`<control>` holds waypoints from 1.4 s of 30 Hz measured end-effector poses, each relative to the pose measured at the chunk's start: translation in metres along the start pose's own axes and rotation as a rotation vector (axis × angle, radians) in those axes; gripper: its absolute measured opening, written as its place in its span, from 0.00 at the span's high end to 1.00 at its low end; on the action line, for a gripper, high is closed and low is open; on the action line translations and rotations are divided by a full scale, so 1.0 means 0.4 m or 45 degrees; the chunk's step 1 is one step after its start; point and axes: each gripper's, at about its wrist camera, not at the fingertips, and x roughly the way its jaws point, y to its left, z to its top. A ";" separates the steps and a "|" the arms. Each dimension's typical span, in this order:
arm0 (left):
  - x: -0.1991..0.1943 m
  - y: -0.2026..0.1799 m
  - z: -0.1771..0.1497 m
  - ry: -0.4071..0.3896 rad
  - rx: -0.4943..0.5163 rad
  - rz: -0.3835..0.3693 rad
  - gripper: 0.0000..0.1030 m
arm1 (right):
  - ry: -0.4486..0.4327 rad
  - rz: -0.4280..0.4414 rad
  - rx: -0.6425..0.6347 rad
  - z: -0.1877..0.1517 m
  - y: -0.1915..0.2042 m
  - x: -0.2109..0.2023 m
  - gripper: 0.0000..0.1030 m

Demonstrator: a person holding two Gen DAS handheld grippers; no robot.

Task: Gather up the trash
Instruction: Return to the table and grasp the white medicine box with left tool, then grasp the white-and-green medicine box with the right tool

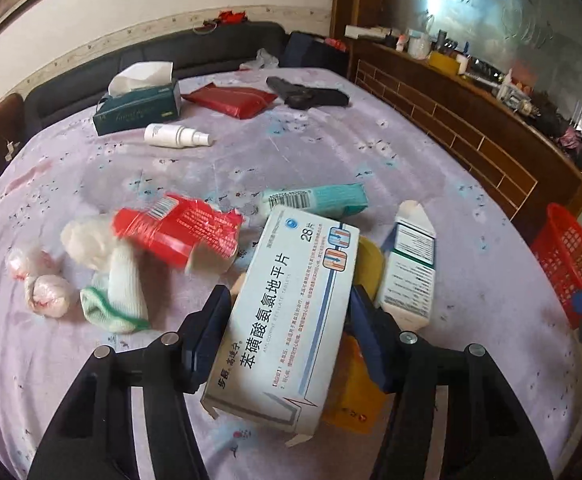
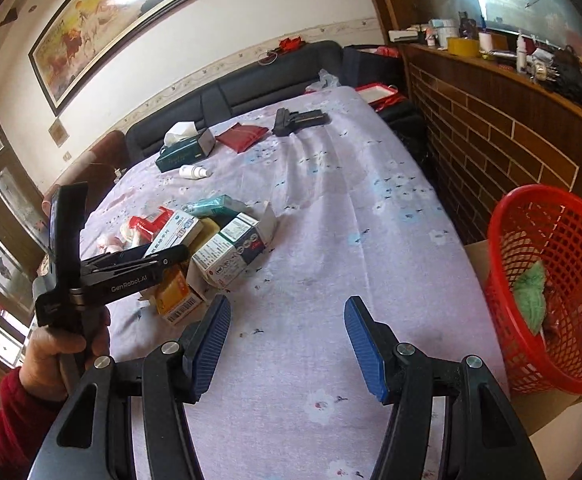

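The left gripper [image 1: 289, 322] grasps a white pill box [image 1: 291, 312] between both fingers at lower centre of the left wrist view, above the bed [image 1: 431, 184]. The right gripper [image 2: 287, 344] is spread wide, holding nothing; the red basket [image 2: 551, 240] sits at right edge.

A: Where is the pile of boxes [image 2: 211, 248]?
B: On the bed [image 2: 331, 208], near its left side. The tissue box [image 2: 185, 148] lies behind it, the spray bottle [image 2: 195, 172] between them.
A: And the basket [image 2: 551, 280]?
B: Off the bed's right edge, a cloth [image 2: 531, 296] inside it.
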 end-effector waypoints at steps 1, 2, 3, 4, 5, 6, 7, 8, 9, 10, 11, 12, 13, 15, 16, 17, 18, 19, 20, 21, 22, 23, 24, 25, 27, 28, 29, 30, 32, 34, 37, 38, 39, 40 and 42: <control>-0.015 0.001 -0.011 -0.012 -0.006 -0.005 0.44 | 0.011 0.012 0.009 0.006 0.004 0.008 0.38; -0.027 0.001 -0.019 -0.024 -0.016 -0.003 0.44 | 0.025 0.029 0.021 0.016 0.010 0.021 0.38; -0.043 0.005 -0.028 -0.043 -0.030 -0.011 0.44 | 0.036 0.034 0.026 0.022 0.014 0.030 0.36; -0.063 0.013 -0.039 -0.059 -0.053 -0.027 0.44 | 0.058 0.040 0.035 0.032 0.023 0.048 0.36; -0.079 0.021 -0.048 -0.072 -0.082 -0.035 0.44 | 0.073 0.050 0.037 0.039 0.031 0.062 0.36; -0.097 0.031 -0.060 -0.088 -0.109 -0.041 0.44 | 0.097 0.063 0.035 0.050 0.046 0.085 0.36; -0.118 0.044 -0.078 -0.105 -0.140 -0.043 0.44 | 0.111 0.065 0.032 0.057 0.057 0.101 0.36; -0.130 0.054 -0.090 -0.111 -0.164 -0.034 0.44 | 0.125 0.068 0.029 0.063 0.070 0.119 0.36; -0.139 0.061 -0.101 -0.116 -0.180 -0.024 0.44 | 0.142 0.069 0.029 0.071 0.083 0.140 0.36; -0.151 0.070 -0.114 -0.124 -0.200 -0.017 0.44 | 0.161 0.070 0.032 0.079 0.097 0.165 0.36; -0.160 0.077 -0.125 -0.132 -0.220 -0.011 0.44 | 0.185 0.070 0.038 0.088 0.112 0.194 0.36; -0.170 0.084 -0.135 -0.142 -0.237 0.002 0.44 | 0.197 0.061 0.041 0.091 0.121 0.212 0.36; -0.176 0.088 -0.142 -0.149 -0.242 0.012 0.44 | 0.211 0.037 0.039 0.097 0.137 0.237 0.36; -0.188 0.096 -0.158 -0.162 -0.259 0.022 0.44 | 0.235 -0.022 0.029 0.107 0.163 0.287 0.36; -0.192 0.097 -0.166 -0.162 -0.262 0.020 0.44 | 0.243 -0.034 0.034 0.110 0.169 0.304 0.36; -0.194 0.099 -0.172 -0.161 -0.260 0.019 0.44 | 0.253 -0.060 0.039 0.112 0.175 0.326 0.36; -0.196 0.101 -0.178 -0.159 -0.261 0.019 0.44 | 0.257 -0.079 0.046 0.116 0.172 0.339 0.36; -0.195 0.103 -0.183 -0.157 -0.259 0.017 0.44 | 0.260 -0.093 0.063 0.118 0.168 0.353 0.36; -0.194 0.103 -0.189 -0.154 -0.258 0.016 0.44 | 0.261 -0.086 0.073 0.119 0.166 0.361 0.36; -0.193 0.107 -0.195 -0.148 -0.261 0.014 0.44 | 0.256 -0.087 0.086 0.120 0.161 0.363 0.34; -0.191 0.109 -0.199 -0.144 -0.265 0.006 0.44 | 0.255 -0.098 0.093 0.121 0.156 0.358 0.34; -0.189 0.108 -0.201 -0.141 -0.266 0.001 0.44 | 0.256 -0.107 0.093 0.121 0.153 0.352 0.34; -0.187 0.108 -0.204 -0.138 -0.266 -0.003 0.44 | 0.258 -0.123 0.071 0.121 0.149 0.343 0.35; -0.186 0.109 -0.205 -0.141 -0.265 -0.003 0.44 | 0.255 -0.142 0.050 0.119 0.148 0.336 0.37; -0.184 0.113 -0.201 -0.144 -0.276 -0.022 0.44 | 0.246 -0.195 0.011 0.114 0.135 0.314 0.43; -0.184 0.115 -0.199 -0.146 -0.280 -0.025 0.44 | 0.245 -0.213 0.004 0.113 0.129 0.307 0.43; -0.182 0.117 -0.197 -0.146 -0.284 -0.034 0.44 | 0.242 -0.228 0.003 0.112 0.123 0.300 0.43; -0.179 0.117 -0.196 -0.140 -0.287 -0.044 0.44 | 0.232 -0.242 0.007 0.111 0.115 0.291 0.43; -0.174 0.120 -0.195 -0.132 -0.295 -0.048 0.44 | 0.214 -0.254 -0.008 0.113 0.114 0.288 0.44; -0.174 0.120 -0.194 -0.135 -0.298 -0.051 0.44 | 0.209 -0.263 -0.027 0.109 0.116 0.299 0.52; -0.173 0.122 -0.195 -0.128 -0.304 -0.032 0.44 | 0.208 -0.281 -0.045 0.105 0.124 0.315 0.54; -0.173 0.122 -0.197 -0.126 -0.306 -0.028 0.44 | 0.200 -0.281 -0.042 0.103 0.123 0.316 0.56; -0.175 0.123 -0.198 -0.129 -0.310 -0.024 0.44 | 0.184 -0.274 -0.017 0.101 0.117 0.312 0.57; -0.177 0.123 -0.200 -0.132 -0.311 -0.023 0.44 | 0.171 -0.264 -0.004 0.096 0.113 0.307 0.57; -0.180 0.123 -0.203 -0.138 -0.313 -0.017 0.44 | 0.136 -0.240 0.000 0.082 0.114 0.288 0.57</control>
